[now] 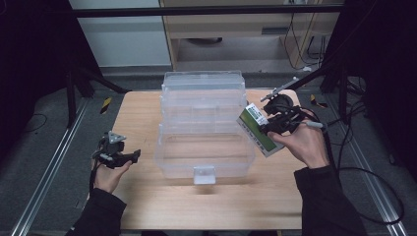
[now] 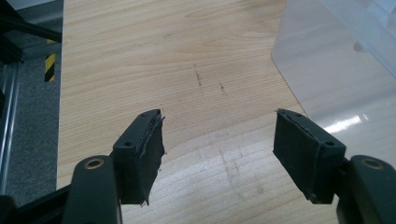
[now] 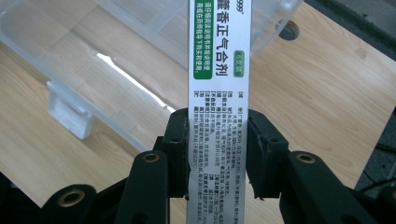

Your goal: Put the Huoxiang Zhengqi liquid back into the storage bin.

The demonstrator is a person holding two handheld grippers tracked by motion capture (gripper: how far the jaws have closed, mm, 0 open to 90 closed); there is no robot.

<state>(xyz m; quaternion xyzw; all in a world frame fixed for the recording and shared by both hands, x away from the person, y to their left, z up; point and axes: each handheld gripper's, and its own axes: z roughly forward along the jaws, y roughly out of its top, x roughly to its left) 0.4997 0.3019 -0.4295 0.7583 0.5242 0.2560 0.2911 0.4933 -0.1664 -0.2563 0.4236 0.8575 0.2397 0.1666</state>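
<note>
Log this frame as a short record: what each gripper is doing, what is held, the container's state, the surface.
left gripper: open, nothing between the jaws, over bare wood
right gripper: shut on the green and white box
box position: held at the container's right side, above the table
clear plastic container: lid open, looks empty
surface: wooden table

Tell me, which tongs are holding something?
The right tongs: their pads clamp a white-and-green box beside the clear plastic case. The left tongs hang open over the bare wooden table, with nothing between them.
</note>
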